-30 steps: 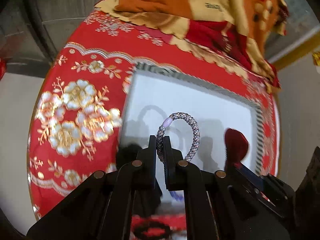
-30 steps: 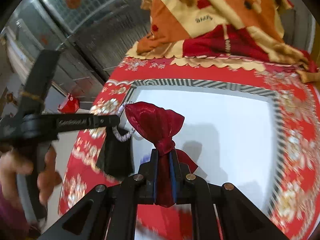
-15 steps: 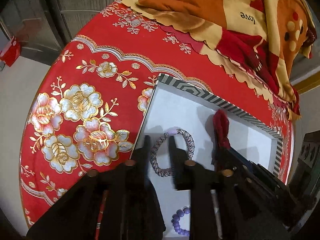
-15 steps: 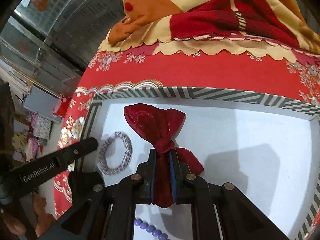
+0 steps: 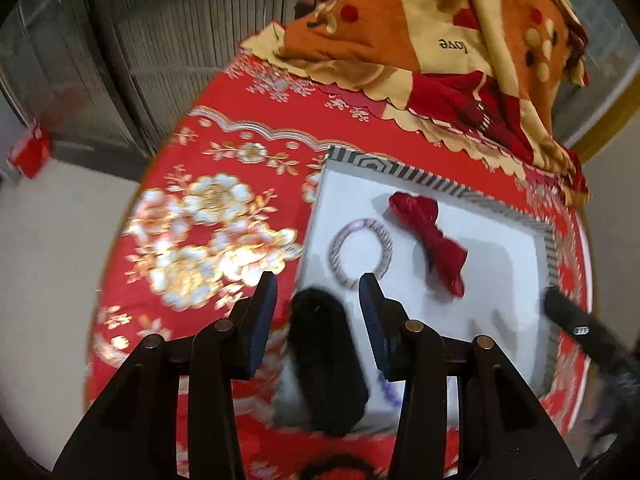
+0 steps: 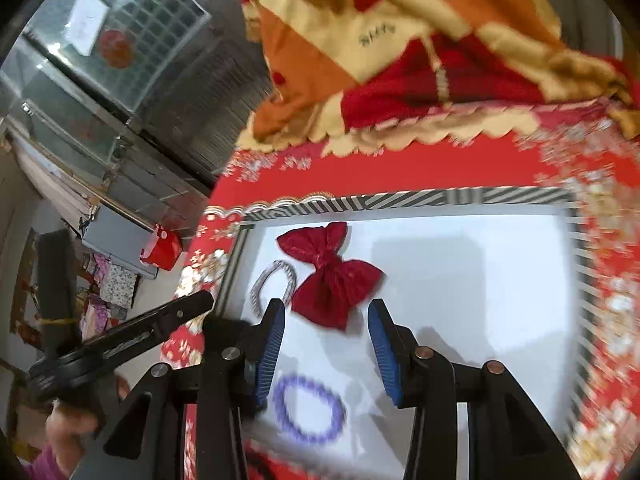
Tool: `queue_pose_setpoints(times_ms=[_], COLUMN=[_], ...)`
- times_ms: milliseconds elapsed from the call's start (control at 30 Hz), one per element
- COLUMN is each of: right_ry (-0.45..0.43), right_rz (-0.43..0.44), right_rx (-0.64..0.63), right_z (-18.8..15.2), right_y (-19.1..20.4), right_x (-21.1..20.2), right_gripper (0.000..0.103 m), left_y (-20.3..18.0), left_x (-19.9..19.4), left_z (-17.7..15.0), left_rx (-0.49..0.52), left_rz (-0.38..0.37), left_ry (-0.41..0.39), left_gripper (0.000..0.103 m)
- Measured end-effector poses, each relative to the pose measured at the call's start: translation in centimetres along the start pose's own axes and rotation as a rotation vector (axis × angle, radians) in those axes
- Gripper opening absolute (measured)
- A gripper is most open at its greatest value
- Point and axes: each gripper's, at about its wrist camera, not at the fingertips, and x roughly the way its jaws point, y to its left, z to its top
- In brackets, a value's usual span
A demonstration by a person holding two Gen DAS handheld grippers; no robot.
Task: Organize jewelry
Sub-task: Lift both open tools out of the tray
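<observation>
Both my grippers, left [image 5: 318,292] and right [image 6: 326,318], just opened, empty; purple bracelet [image 6: 309,409] lies at 6 o'clock from bow [image 6: 330,274], right nearer.

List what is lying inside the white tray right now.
White tray: a red bow, a grey braided bracelet beside it, and a purple bead bracelet nearer the camera. The gripper bodies hide the tray's near edge.

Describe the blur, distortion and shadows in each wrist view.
Left wrist view: motion blur smears the gold flowers on the red tablecloth; the fisheye bends the tray border. Right wrist view: the purple bead bracelet is blurred, the right edge streaked; soft grey shadows fall across the tray floor beside the red bow.
</observation>
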Motion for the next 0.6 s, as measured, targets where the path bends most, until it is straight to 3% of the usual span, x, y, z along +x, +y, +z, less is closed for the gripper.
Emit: queue_pose_setpoints(times_ms=[267,600], right_ry=[-0.071,-0.103], right_rz=[-0.075,-0.136], right_rx=[0.005,0.011], right_z=[-6.0,-11.9], right_y=[1.0,2.3], right_x=[-6.7,-9.0], right_gripper=[0.042,0.042], left_y=[0.3,0.0], left_x=[-3.7,-6.3], left_z=[-3.7,-6.9], left_rx=[0.064,0.127], left_rz=[0.014,0.008], left_ry=[-0.072,-0.119], left_gripper=[0.042,0.042])
